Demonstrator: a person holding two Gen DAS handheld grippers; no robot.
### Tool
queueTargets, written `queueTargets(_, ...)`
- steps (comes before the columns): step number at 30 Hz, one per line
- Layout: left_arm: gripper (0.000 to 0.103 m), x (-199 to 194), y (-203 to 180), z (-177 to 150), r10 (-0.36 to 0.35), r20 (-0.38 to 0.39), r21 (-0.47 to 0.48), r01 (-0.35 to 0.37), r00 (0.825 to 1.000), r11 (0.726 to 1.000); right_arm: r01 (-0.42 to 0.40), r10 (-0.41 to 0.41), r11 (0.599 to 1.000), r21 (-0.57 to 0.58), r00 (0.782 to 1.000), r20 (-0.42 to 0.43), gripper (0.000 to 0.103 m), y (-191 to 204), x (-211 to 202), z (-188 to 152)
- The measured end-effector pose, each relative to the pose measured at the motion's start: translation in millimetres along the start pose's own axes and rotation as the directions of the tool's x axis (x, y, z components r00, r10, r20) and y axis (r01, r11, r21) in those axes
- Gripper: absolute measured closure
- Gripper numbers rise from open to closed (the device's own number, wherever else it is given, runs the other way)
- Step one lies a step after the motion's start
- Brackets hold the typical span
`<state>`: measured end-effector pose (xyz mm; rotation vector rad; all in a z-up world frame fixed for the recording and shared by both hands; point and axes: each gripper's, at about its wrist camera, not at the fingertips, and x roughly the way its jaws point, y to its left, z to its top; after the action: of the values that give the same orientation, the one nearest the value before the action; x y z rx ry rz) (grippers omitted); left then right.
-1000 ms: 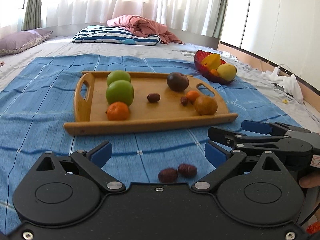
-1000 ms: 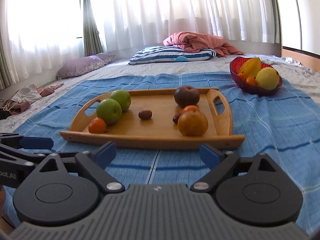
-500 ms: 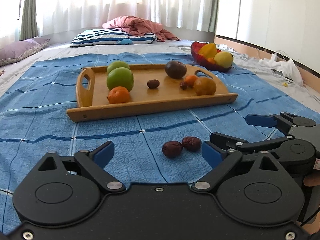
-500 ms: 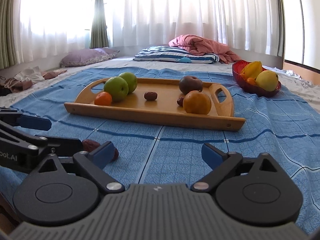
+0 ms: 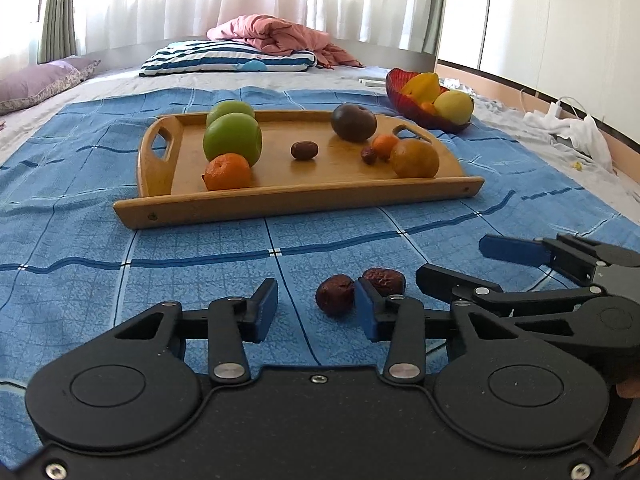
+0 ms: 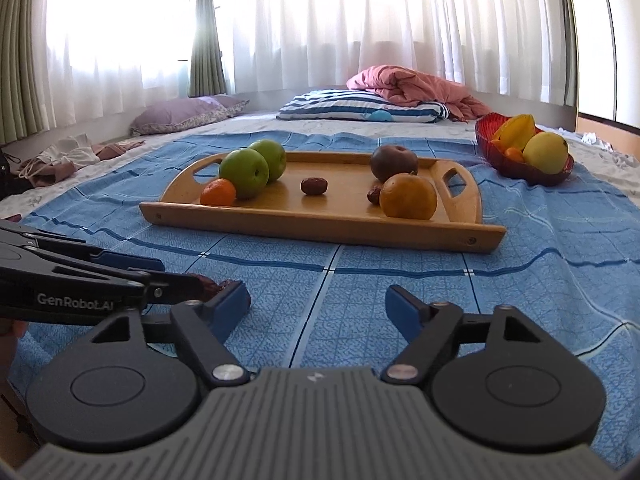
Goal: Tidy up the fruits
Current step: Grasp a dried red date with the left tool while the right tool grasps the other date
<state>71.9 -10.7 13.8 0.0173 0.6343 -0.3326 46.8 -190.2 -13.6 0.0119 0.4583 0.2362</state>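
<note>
Two dark red dates lie side by side on the blue cloth, the left date [image 5: 335, 295] and the right date [image 5: 384, 278]. My left gripper [image 5: 316, 312] is low over the cloth with its jaws closing. The left date sits between its fingertips beside the right pad, and the left pad is still apart from it. My right gripper [image 6: 320, 308] is closing too, with only cloth between its fingers. It reaches in from the right in the left wrist view [image 5: 476, 264]. The wooden tray [image 5: 296, 202] beyond holds several fruits.
On the tray are two green apples [image 5: 232, 140], a mandarin [image 5: 228, 172], a date [image 5: 304, 150], a dark round fruit [image 5: 354, 122] and a brown-orange fruit [image 5: 414, 158]. A red bowl [image 5: 404, 98] of fruit stands at the back right. Pillows and clothes lie further back.
Both grippers have sunk toward the cloth. The left jaws have narrowed a lot around the near date. The right jaws have narrowed a little.
</note>
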Motion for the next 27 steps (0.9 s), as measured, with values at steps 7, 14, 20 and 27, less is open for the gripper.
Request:
queueTargets(7, 0.078, 6.1, -4.2, 1.5, 0.014, 0.005, 0.013, -0.014, 1.0, 1.0, 0.016, -0.016, 1.0, 0.023, 1.0, -0.003, 0.021, 2.0, 2.3, -1.1)
queueTargets(14, 0.084, -1.7, 0.0, 5.8, 0.087, 0.066, 0.016, -0.088, 0.994, 0.996, -0.011, 0.011, 1.0, 0.018, 1.0, -0.006, 0.022, 11.5, 6.4, 1.4)
queueTargets(20, 0.084, -1.6, 8.4, 4.7, 0.088, 0.053, 0.007, -0.089, 0.995, 0.996, -0.029, 0.029, 1.0, 0.011, 0.999, -0.019, 0.03, 25.8, 13.9, 3.4)
queueTargets(27, 0.083, 0.9, 14.6, -0.4, 0.092, 0.031, -0.012, -0.092, 0.995, 0.996, -0.046, 0.045, 0.999, -0.028, 0.998, -0.04, 0.039, 35.9, 17.3, 2.2)
